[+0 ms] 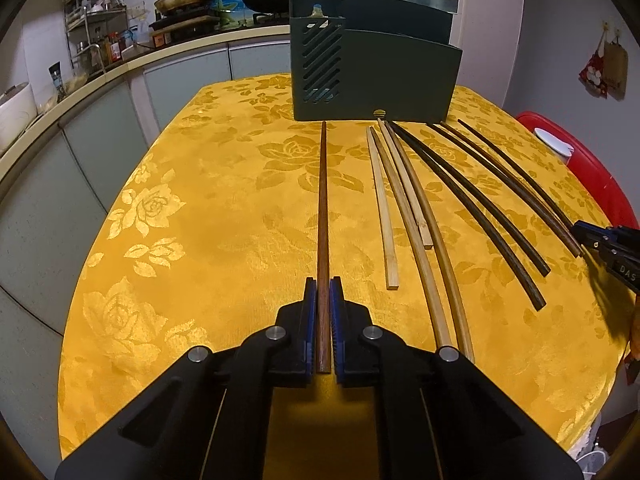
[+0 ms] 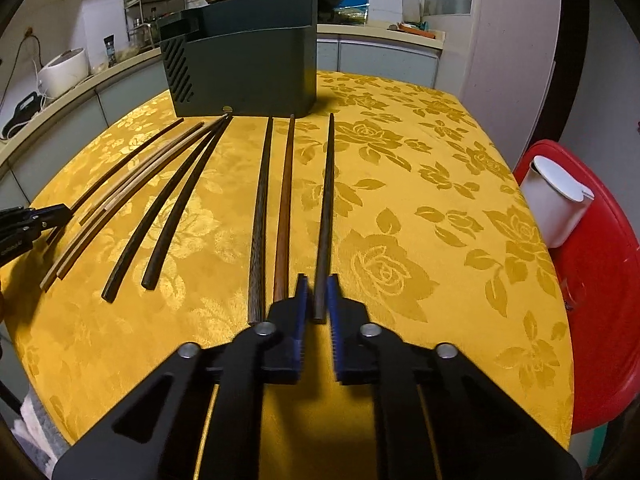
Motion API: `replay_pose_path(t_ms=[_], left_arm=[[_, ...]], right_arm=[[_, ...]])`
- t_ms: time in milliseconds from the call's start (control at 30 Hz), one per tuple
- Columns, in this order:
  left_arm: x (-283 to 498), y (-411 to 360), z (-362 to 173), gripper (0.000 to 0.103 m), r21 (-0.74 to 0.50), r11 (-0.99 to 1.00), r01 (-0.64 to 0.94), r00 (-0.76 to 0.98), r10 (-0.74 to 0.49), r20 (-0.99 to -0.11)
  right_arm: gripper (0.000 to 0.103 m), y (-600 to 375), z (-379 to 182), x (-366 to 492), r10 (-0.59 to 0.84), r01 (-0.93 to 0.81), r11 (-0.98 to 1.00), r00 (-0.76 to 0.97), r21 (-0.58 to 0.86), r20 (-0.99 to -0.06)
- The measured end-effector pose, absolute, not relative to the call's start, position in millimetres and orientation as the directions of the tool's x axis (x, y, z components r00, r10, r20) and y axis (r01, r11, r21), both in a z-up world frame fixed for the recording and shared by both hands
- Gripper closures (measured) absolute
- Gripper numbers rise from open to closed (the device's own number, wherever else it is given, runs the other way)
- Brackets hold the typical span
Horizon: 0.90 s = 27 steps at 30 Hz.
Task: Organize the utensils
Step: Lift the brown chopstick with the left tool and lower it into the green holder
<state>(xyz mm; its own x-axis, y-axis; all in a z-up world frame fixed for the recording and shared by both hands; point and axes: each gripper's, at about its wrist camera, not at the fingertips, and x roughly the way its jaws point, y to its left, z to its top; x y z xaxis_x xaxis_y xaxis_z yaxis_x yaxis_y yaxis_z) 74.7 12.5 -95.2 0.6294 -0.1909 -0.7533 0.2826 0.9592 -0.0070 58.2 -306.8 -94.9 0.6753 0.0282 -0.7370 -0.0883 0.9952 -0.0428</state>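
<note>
Two claws each straddle one chopstick that lies lengthwise along the claw's own line, tip pointing away toward the dark holder (image 1: 376,76) at the far side of the desk (image 1: 208,208). The left claw (image 1: 323,286) has its blue pads closed against the butt of a reddish-brown chopstick (image 1: 323,216). The right claw (image 2: 317,284) stands a little wider around a grey-brown chopstick (image 2: 325,216); whether it grips yet, I cannot tell. Seven more sticks lie between them. Judging by this, both sticks need only travel forward, then tip upright into the holder.
</note>
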Motion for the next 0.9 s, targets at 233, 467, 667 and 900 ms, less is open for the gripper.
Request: replay_pose_path(t_ms=[233, 467, 667, 900], left_arm=[[61, 17, -62, 0.097, 0.006, 0.961, 0.278, 0.687, -0.195, -0.700], [50, 13, -6, 0.097, 0.032, 0.950, 0.309, 0.770, -0.230, -0.595], [66, 3, 38, 0.097, 0.078, 0.940, 0.332, 0.813, -0.243, -0.529], [104, 2, 71, 0.097, 0.057, 0.939, 0.338, 0.812, -0.260, -0.523]], right_arm=[[0.095, -309, -62, 40, 0.039, -0.072, 0.997, 0.733, -0.020, -0.679], [0.095, -308, 7, 33, 0.100, -0.106, 0.994, 0.820, 0.023, -0.564], [0.095, -308, 54, 59, 0.155, -0.138, 0.988, 0.856, 0.071, -0.494], [0.095, -306, 79, 107, 0.204, -0.164, 0.979, 0.845, 0.124, -0.495]])
